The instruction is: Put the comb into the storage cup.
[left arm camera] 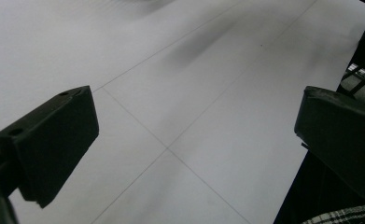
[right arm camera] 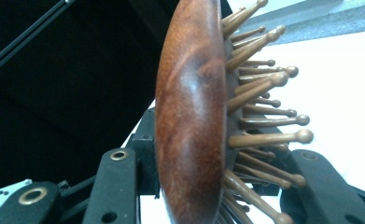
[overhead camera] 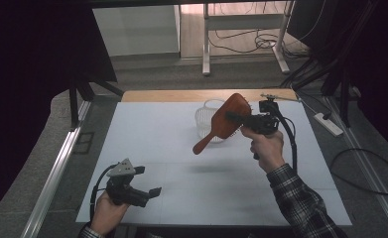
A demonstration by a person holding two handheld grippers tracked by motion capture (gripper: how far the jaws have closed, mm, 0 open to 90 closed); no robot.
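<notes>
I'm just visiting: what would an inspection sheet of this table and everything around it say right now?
Surface: white table, bare in front.
Job's things: wooden hairbrush held above the table, handle slanting down to the left; clear ribbed cup behind it.
Clutter: nothing seen.
Grippers: right claw shut on the brush head; left claw open, nothing between its jaws, low over the near left edge.
Cables: black cable from the right claw; loose cable on the floor.
Surroundings: power strip, desk legs beyond.

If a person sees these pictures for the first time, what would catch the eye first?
Most likely the wooden hairbrush, raised over the white table with the right gripper shut on its head and its handle pointing down to the left. Behind it stands a clear cup. The left gripper waits open near the table's front left edge.
</notes>
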